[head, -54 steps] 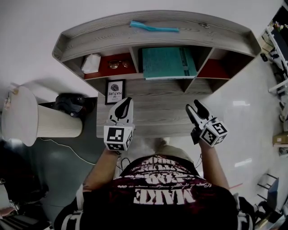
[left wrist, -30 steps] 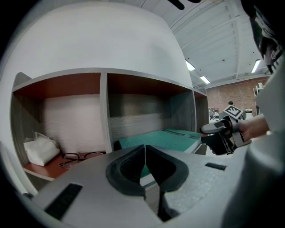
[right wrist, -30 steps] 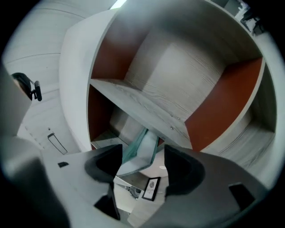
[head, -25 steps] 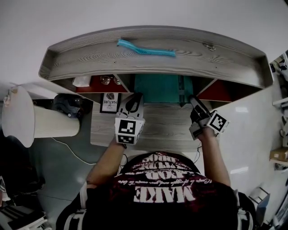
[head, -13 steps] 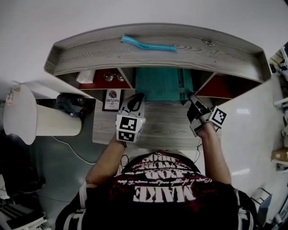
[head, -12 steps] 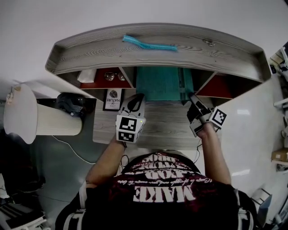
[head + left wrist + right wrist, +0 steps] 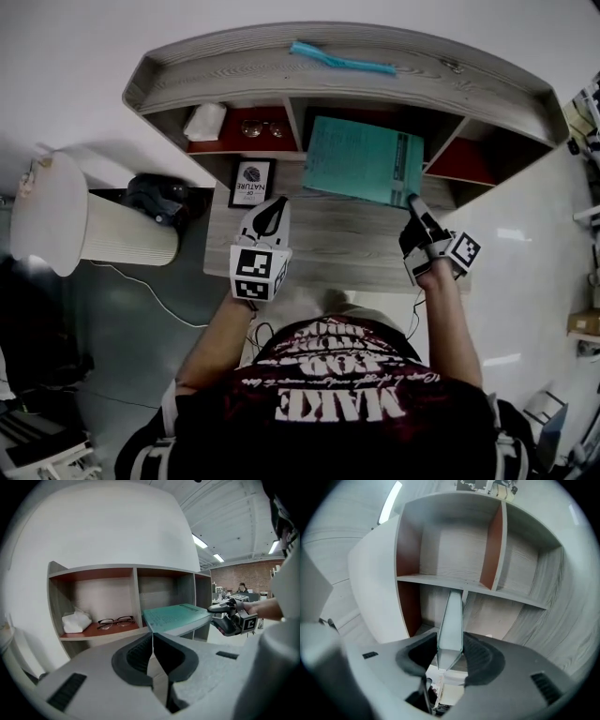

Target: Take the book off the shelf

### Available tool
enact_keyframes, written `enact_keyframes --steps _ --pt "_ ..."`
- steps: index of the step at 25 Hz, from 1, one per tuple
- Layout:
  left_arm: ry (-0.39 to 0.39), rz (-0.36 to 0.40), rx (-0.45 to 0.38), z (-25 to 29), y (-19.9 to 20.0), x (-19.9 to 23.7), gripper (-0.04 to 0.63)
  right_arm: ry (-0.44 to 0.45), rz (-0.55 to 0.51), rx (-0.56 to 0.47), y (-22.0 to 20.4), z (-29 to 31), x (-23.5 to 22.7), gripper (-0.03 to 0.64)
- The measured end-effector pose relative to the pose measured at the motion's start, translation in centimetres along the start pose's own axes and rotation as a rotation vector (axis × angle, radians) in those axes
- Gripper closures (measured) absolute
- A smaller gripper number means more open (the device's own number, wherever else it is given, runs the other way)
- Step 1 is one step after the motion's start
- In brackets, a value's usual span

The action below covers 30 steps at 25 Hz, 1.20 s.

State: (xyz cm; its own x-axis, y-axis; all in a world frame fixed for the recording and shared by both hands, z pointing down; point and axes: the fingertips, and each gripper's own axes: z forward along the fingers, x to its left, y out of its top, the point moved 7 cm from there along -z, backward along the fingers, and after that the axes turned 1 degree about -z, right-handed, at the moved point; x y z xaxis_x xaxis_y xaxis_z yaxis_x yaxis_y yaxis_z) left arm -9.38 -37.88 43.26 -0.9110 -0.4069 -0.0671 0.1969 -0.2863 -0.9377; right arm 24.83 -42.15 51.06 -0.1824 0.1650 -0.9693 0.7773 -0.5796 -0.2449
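A thin teal book [image 7: 361,159] sticks out of the middle compartment of the grey wooden shelf [image 7: 328,82], slanting over the desk [image 7: 319,246]. My right gripper [image 7: 413,206] holds its near right corner. Its jaws are closing, and the pads press on the book's edge [image 7: 451,620] in the right gripper view. The left gripper view shows the book [image 7: 176,616] held up level by the right gripper [image 7: 232,620]. My left gripper [image 7: 272,208] hovers over the desk left of the book, shut and empty [image 7: 153,637].
Glasses [image 7: 255,127] and a white tissue [image 7: 203,120] lie in the left compartment. A teal brush [image 7: 342,58] rests on the shelf top. A small framed picture [image 7: 248,183] stands below. A round white stool [image 7: 56,225] is at the left.
The book has come out of the middle compartment toward me, with the right gripper on its corner. The left gripper has drawn back a little.
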Motion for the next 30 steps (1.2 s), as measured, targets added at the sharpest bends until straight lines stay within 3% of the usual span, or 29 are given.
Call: enact_keyframes --steps 13,20,30 --pt "0.033 -0.053 0.070 -9.0 -7.0 0.9 0.583 0.009 0.062 -0.116 -5.4 -3.6 0.8 0.440" --pt "0.020 -0.038 0.067 -9.5 -7.1 1.3 0.583 0.002 0.143 -0.135 -7.9 -5.0 0.3 0.440" --pt "0.003 -0.033 0.065 -8.8 -6.7 1.1 0.583 -0.129 0.152 -0.074 -10.3 -6.0 -3.7 0.440"
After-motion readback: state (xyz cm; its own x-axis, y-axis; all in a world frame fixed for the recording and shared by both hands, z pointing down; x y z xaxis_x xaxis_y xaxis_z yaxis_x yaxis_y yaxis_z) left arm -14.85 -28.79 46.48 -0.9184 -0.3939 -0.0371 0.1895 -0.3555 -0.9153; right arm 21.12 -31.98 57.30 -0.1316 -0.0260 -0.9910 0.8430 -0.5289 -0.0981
